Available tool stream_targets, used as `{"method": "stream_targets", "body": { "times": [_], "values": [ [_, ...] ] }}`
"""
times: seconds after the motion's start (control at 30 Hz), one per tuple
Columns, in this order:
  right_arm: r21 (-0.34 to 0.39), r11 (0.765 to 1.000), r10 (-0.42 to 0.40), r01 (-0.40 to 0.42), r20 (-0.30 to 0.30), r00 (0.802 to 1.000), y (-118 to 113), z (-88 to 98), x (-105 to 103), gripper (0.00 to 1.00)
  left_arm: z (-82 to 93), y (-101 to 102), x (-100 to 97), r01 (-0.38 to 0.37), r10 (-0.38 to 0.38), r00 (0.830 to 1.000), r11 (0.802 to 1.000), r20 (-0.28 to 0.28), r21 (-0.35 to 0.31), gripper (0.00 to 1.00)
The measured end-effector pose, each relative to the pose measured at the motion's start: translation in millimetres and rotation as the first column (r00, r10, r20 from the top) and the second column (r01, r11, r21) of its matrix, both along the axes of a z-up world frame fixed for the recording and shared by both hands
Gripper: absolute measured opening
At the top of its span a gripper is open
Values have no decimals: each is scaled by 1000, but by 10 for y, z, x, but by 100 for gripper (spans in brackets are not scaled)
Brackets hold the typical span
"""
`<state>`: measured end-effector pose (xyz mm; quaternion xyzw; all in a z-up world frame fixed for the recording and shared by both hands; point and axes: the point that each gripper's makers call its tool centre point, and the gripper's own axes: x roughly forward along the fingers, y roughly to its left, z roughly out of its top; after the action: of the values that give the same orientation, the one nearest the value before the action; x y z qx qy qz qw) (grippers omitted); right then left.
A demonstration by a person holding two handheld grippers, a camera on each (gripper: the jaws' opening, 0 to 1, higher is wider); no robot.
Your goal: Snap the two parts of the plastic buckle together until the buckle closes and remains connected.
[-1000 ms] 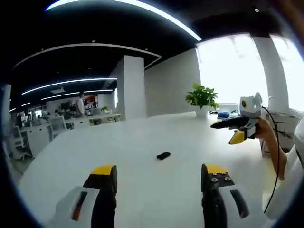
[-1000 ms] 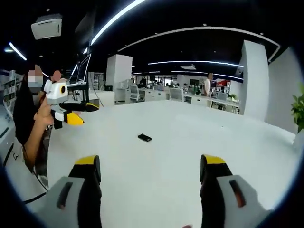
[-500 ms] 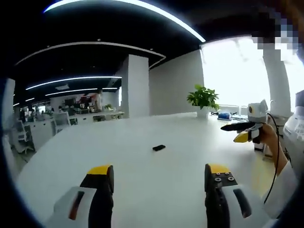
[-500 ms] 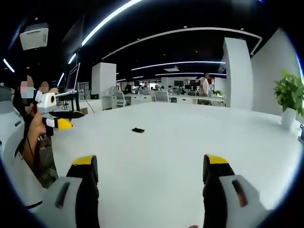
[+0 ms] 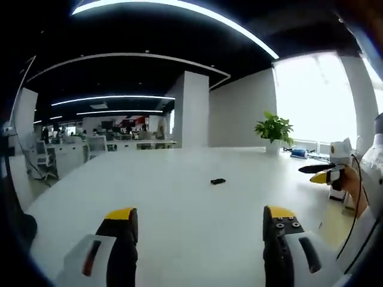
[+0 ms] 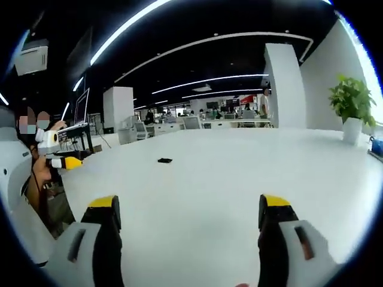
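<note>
Left tongs (image 5: 197, 230) and right tongs (image 6: 187, 218) both gaping wide, nothing held, hovering over the desk's (image 5: 179, 203) near edge. Further out: small dark buckle (image 5: 218, 181), mid-desk, well ahead, long axis crosswise. Which is nearer, unclear.

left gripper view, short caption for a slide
Open left gripper above a white table, small black buckle lying ahead.

left gripper (image 5: 200, 218) jaws wide apart, nothing held, right gripper (image 6: 188, 206) jaws wide apart, nothing held, both raised, level
</note>
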<state>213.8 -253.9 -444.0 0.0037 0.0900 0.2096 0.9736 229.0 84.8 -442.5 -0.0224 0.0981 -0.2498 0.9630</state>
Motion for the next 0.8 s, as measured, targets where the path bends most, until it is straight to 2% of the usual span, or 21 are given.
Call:
{"method": "stream_targets", "body": {
  "times": [0.13,0.27,0.5,0.8],
  "values": [
    [-9,1000,-10,10,-15,1000,-32,-30,-7,97,-141,-25,-60,14,-13,999,1000,-43,12,89],
    [-9,1000,-12,12,-15,1000,-53,-29,-5,97,-211,-31,-129,18,-18,998,1000,-65,1,89],
    [0,1000,-9,9,-19,1000,-46,-39,-2,97,-133,39,-182,-9,7,999,999,-44,-44,89],
    [8,1000,-7,7,-24,1000,-44,-53,-15,97,-123,186,-168,-50,49,998,998,-37,-35,89]
  ]
}}
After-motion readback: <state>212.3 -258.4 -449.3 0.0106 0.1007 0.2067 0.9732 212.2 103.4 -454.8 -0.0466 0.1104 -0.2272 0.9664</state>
